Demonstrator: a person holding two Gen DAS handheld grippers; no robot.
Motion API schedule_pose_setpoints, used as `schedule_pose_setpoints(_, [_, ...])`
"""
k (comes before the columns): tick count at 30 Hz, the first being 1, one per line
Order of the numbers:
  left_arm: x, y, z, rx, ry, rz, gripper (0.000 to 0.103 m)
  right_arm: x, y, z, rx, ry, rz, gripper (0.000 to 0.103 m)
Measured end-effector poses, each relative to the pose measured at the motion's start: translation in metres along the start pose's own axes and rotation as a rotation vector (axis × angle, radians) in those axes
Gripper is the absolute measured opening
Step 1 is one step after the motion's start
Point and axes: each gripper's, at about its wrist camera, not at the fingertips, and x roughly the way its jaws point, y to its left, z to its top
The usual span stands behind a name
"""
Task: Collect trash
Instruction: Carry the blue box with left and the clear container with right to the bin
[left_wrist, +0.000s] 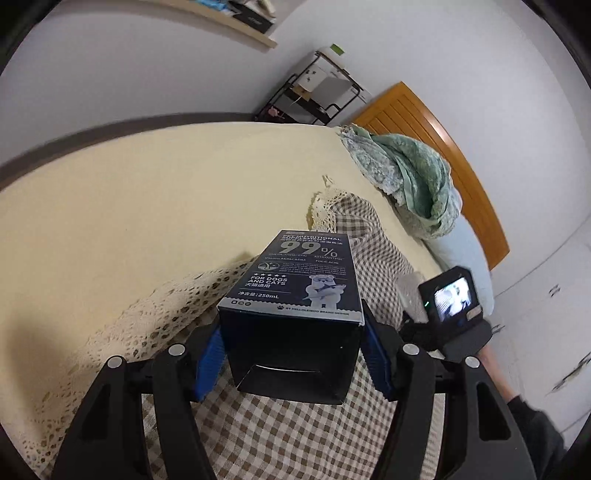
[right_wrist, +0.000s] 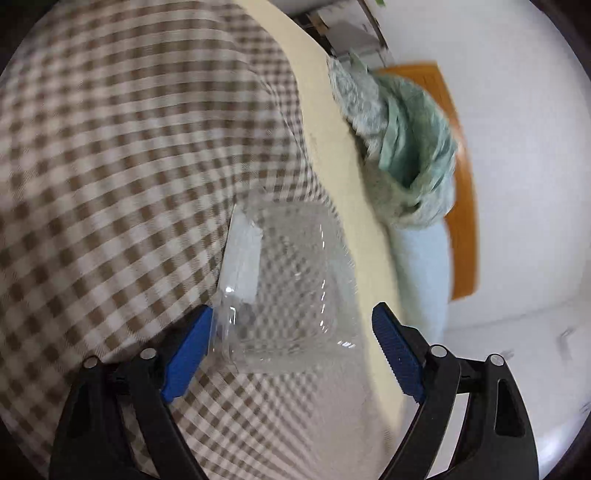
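In the left wrist view my left gripper (left_wrist: 291, 354) is shut on a dark blue pet-supplement box (left_wrist: 295, 291), its blue pads pressed on both sides, held above the checked blanket (left_wrist: 295, 435). In the right wrist view my right gripper (right_wrist: 291, 350) is open around a clear plastic clamshell container (right_wrist: 291, 280) with a white label; the left pad touches its edge, the right pad stands apart from it. The container lies on the checked blanket (right_wrist: 129, 166). The right gripper's body with its screen (left_wrist: 450, 299) shows to the right of the box in the left wrist view.
The bed has a cream sheet (left_wrist: 147, 192) and a lace-edged cover (left_wrist: 155, 317). A green crumpled cloth (left_wrist: 410, 177) and a pale blue pillow (left_wrist: 461, 258) lie by the orange wooden headboard (left_wrist: 443, 147). A black shelf rack (left_wrist: 317, 92) stands by the far wall.
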Motion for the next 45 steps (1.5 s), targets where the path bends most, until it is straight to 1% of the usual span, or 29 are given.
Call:
schedule_pose_setpoints(1, [0.000,-0.001,0.000,0.009,-0.002,0.003,0.062,0.006,-0.004,-0.001,0.029,0.037,0.015,0.063])
schedule_pose_setpoints(2, [0.000,-0.002,0.000,0.017,-0.005,0.007,0.062,0.005,-0.005,-0.001,0.050,0.025,0.023,0.063])
schedule_pose_setpoints(5, [-0.006,0.003,0.001,0.008,-0.015,0.003,0.062,-0.016,-0.028,-0.009,0.171,-0.055,0.055,0.063])
schedule_pose_setpoints(8, [-0.011,-0.001,0.000,0.021,-0.018,-0.015,0.062,-0.044,-0.058,-0.030,0.316,-0.095,0.126,0.063])
schedule_pose_setpoints(9, [-0.011,-0.004,-0.001,0.037,-0.019,-0.018,0.062,-0.057,-0.073,-0.043,0.406,-0.107,0.186,0.063])
schedule_pose_setpoints(10, [-0.012,-0.007,-0.003,0.059,-0.022,-0.010,0.062,-0.067,-0.085,-0.060,0.522,-0.117,0.280,0.063])
schedule_pose_setpoints(11, [-0.012,-0.011,-0.004,0.069,-0.023,-0.004,0.062,-0.079,-0.097,-0.081,0.653,-0.128,0.413,0.063])
schedule_pose_setpoints(12, [-0.012,-0.013,-0.005,0.077,-0.022,-0.002,0.062,-0.090,-0.103,-0.101,0.739,-0.135,0.489,0.063])
schedule_pose_setpoints(14, [-0.014,-0.016,-0.007,0.078,-0.014,-0.020,0.062,-0.121,-0.110,-0.145,0.882,-0.145,0.590,0.062])
schedule_pose_setpoints(15, [-0.015,-0.019,-0.008,0.080,-0.010,-0.037,0.062,-0.137,-0.110,-0.169,0.926,-0.144,0.613,0.062])
schedule_pose_setpoints(17, [-0.020,-0.033,-0.011,0.129,-0.006,-0.070,0.062,-0.172,-0.108,-0.211,0.980,-0.129,0.610,0.062])
schedule_pose_setpoints(19, [-0.030,-0.050,-0.015,0.199,-0.027,-0.085,0.062,-0.209,-0.107,-0.264,1.037,-0.091,0.590,0.062])
schedule_pose_setpoints(21, [-0.039,-0.069,-0.024,0.255,-0.026,-0.125,0.062,-0.239,-0.107,-0.314,1.077,-0.056,0.564,0.062])
schedule_pose_setpoints(24, [-0.056,-0.110,-0.052,0.359,0.000,-0.223,0.062,-0.299,-0.116,-0.414,1.175,-0.015,0.467,0.062])
schedule_pose_setpoints(26, [-0.068,-0.134,-0.073,0.413,-0.010,-0.249,0.062,-0.333,-0.115,-0.479,1.266,0.003,0.403,0.062])
schedule_pose_setpoints(28, [-0.082,-0.159,-0.096,0.458,0.007,-0.283,0.062,-0.368,-0.097,-0.550,1.344,0.050,0.338,0.062])
schedule_pose_setpoints(30, [-0.094,-0.178,-0.116,0.478,0.029,-0.318,0.062,-0.394,-0.065,-0.610,1.414,0.116,0.316,0.062])
schedule_pose_setpoints(31, [-0.100,-0.183,-0.125,0.488,0.039,-0.333,0.062,-0.405,-0.043,-0.647,1.472,0.154,0.309,0.062])
schedule_pose_setpoints(33, [-0.116,-0.202,-0.150,0.518,0.066,-0.374,0.062,-0.414,0.005,-0.702,1.568,0.244,0.320,0.062])
schedule_pose_setpoints(34, [-0.127,-0.211,-0.167,0.540,0.082,-0.399,0.062,-0.417,0.028,-0.725,1.592,0.298,0.312,0.062])
schedule_pose_setpoints(35, [-0.137,-0.219,-0.187,0.564,0.112,-0.425,0.062,-0.416,0.056,-0.746,1.617,0.349,0.317,0.062])
schedule_pose_setpoints(36, [-0.144,-0.226,-0.204,0.582,0.146,-0.445,0.062,-0.411,0.084,-0.765,1.660,0.386,0.345,0.062])
schedule_pose_setpoints(38, [-0.159,-0.240,-0.254,0.644,0.256,-0.489,0.062,-0.393,0.128,-0.794,1.720,0.451,0.405,0.062])
schedule_pose_setpoints(39, [-0.168,-0.246,-0.284,0.684,0.314,-0.505,0.062,-0.381,0.150,-0.802,1.717,0.481,0.433,0.062])
schedule_pose_setpoints(40, [-0.173,-0.249,-0.303,0.713,0.348,-0.509,0.062,-0.370,0.165,-0.808,1.703,0.507,0.460,0.063])
schedule_pose_setpoints(42, [-0.186,-0.257,-0.352,0.784,0.431,-0.514,0.062,-0.339,0.199,-0.815,1.697,0.522,0.582,0.063])
schedule_pose_setpoints(43, [-0.190,-0.261,-0.376,0.809,0.468,-0.511,0.062,-0.326,0.212,-0.814,1.661,0.524,0.592,0.063])
schedule_pose_setpoints(44, [-0.193,-0.264,-0.400,0.831,0.507,-0.500,0.062,-0.316,0.221,-0.813,1.604,0.544,0.570,0.063])
schedule_pose_setpoints(45, [-0.194,-0.267,-0.417,0.845,0.537,-0.492,0.062,-0.304,0.234,-0.813,1.533,0.570,0.569,0.063])
